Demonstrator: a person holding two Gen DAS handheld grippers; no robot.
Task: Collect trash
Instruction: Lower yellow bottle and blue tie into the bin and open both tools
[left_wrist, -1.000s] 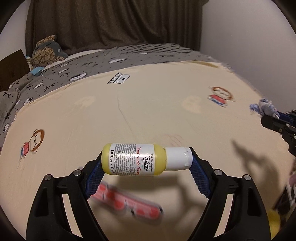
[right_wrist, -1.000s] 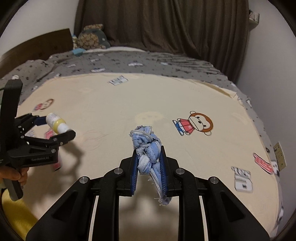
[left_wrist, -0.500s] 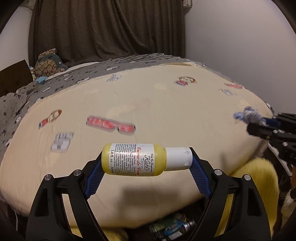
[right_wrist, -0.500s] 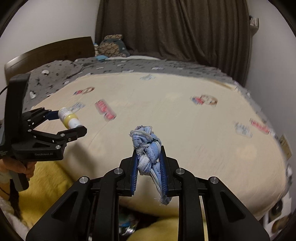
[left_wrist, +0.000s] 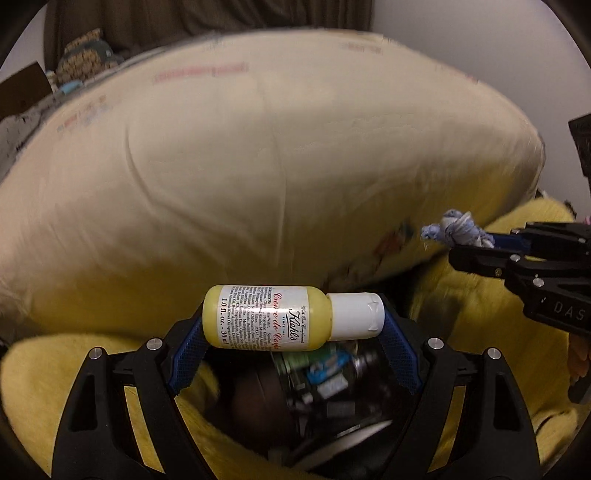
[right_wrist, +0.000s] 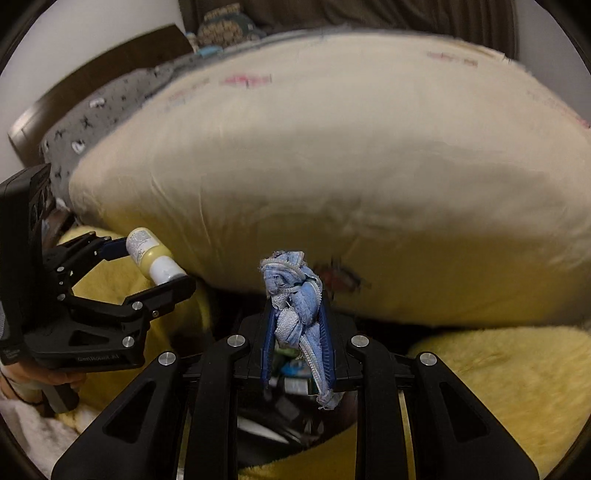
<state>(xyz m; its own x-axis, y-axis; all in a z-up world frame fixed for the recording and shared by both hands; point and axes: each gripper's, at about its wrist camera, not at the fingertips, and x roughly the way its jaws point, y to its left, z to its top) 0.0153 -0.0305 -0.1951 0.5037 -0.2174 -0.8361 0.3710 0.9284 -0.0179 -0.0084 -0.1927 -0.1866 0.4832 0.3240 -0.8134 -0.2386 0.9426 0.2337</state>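
Left wrist view shows the left gripper (left_wrist: 293, 328) clamping a yellow lotion bottle (left_wrist: 273, 317) endwise, while the right gripper (right_wrist: 297, 325) pinches a crumpled blue cloth (right_wrist: 291, 291), both above a dark bin (left_wrist: 314, 398) beside the bed (left_wrist: 240, 155).

In my left gripper (left_wrist: 291, 325) I see a small bottle (left_wrist: 266, 317) of glossy yellow plastic with a smooth white cap and a shiny paper label; the jaw pads look like ribbed blue rubber on matt black plastic with bright metal screws. My right gripper (right_wrist: 297, 332) pinches a knotted rag (right_wrist: 291, 295) of frayed, woven blue cloth. At twelve o'clock the bed cover (left_wrist: 258, 166) is smooth, matt cream cotton. At three o'clock lies fluffy yellow fabric (right_wrist: 498, 373). At six o'clock, the dark bin (left_wrist: 314, 424) looks glossy.
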